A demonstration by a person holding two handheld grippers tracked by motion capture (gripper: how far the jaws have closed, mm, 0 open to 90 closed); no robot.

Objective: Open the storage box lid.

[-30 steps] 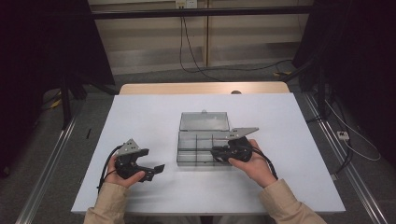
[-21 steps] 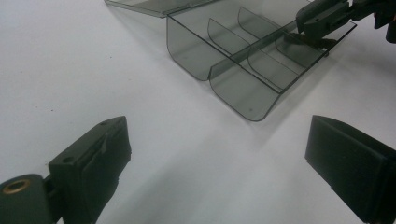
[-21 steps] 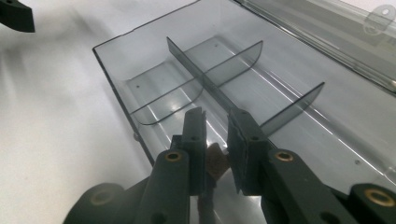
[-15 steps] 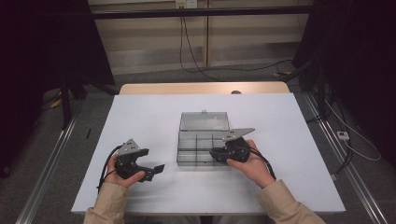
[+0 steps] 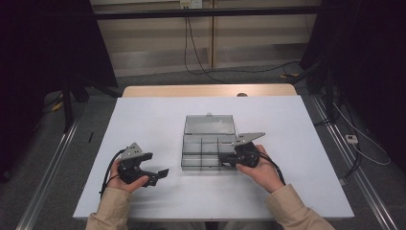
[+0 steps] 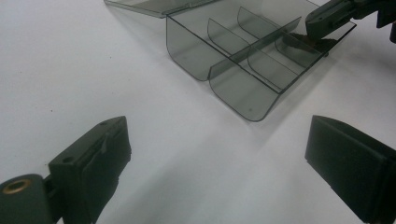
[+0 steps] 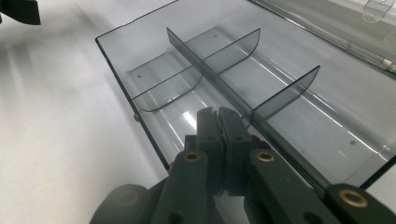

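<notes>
The left tool (image 5: pixel 160 173) rests spread and empty on the desk (image 5: pixel 306 143) at about 9 o'clock from the box (image 5: pixel 203 154), that hand unmoved from a second ago. The open box sits mid-desk, lid back at 12 o'clock. The right tool (image 7: pixel 217 114) has just been closing and is now pressed together, nothing clearly between its jaws, dipping into the box's near-right compartment at 4 o'clock; likely a pick or release there.
</notes>
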